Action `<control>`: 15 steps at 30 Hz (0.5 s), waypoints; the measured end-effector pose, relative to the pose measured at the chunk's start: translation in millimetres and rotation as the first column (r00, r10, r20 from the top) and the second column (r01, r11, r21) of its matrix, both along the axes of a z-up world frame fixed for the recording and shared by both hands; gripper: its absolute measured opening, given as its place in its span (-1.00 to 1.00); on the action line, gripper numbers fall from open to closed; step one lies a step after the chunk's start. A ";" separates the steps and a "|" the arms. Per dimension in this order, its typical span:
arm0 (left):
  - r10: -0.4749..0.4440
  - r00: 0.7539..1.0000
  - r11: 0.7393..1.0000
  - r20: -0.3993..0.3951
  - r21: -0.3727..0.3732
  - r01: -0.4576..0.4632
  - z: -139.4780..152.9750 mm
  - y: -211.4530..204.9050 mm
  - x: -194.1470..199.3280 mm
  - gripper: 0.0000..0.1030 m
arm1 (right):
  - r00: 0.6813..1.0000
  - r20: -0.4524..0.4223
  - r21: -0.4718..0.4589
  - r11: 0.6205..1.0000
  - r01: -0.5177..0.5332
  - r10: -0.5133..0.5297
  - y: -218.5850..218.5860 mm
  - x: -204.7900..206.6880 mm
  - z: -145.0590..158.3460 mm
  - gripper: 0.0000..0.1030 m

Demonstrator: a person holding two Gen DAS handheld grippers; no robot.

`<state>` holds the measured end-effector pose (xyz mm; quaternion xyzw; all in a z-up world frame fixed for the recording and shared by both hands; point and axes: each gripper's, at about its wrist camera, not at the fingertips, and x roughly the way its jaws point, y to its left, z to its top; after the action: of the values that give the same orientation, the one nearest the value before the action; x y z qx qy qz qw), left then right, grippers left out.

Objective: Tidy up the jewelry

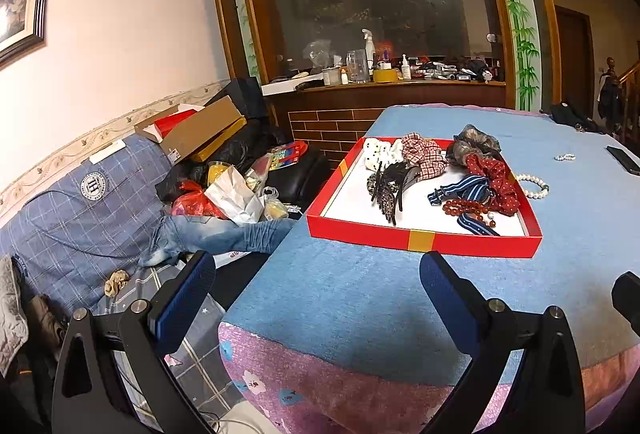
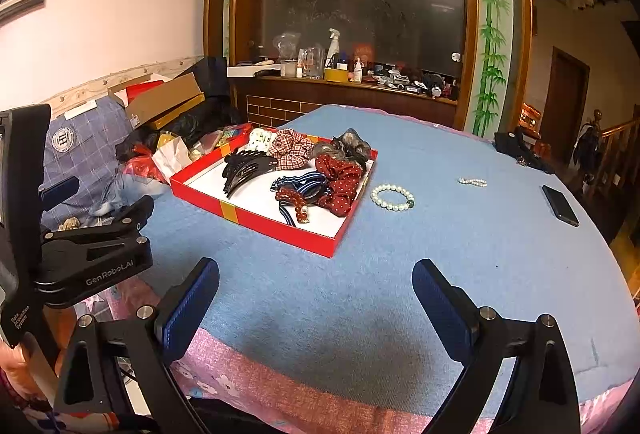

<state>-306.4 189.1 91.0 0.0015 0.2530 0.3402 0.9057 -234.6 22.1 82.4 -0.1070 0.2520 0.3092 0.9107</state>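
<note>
A red tray (image 1: 420,239) (image 2: 256,222) with a white floor sits on the blue table cloth. It holds scrunchies, black hair claws (image 1: 390,190) (image 2: 246,170), a red bead bracelet (image 1: 464,204) (image 2: 294,198) and a striped band. A white pearl bracelet (image 1: 534,186) (image 2: 392,197) lies on the cloth just right of the tray. A smaller pearl piece (image 1: 565,157) (image 2: 472,181) lies farther right. My left gripper (image 1: 316,286) is open and empty at the table's near left edge. My right gripper (image 2: 316,294) is open and empty above the near cloth.
A black phone (image 2: 560,205) (image 1: 624,159) lies near the table's right edge. A dark bundle (image 2: 520,150) sits at the far right. A cluttered sofa (image 1: 100,202) stands left of the table. The left gripper's body (image 2: 92,250) shows at the left of the right wrist view.
</note>
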 end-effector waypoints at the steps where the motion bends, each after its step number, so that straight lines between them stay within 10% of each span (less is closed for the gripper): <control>1: 0.000 1.000 1.000 -0.001 -0.001 0.000 -0.2 -0.1 0.1 0.97 | 1.000 0.000 0.000 1.000 -0.001 0.001 -0.1 -0.2 0.0 0.93; 15: 0.003 1.000 1.000 -0.008 -0.008 -0.003 -2.5 1.3 1.5 0.98 | 1.000 -0.027 -0.014 1.000 -0.003 0.003 3.9 0.6 -4.0 0.93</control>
<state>-304.9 190.4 88.5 -0.0014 0.2580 0.3406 0.9041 -233.9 26.1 78.4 -0.1098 0.2663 0.3102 0.9060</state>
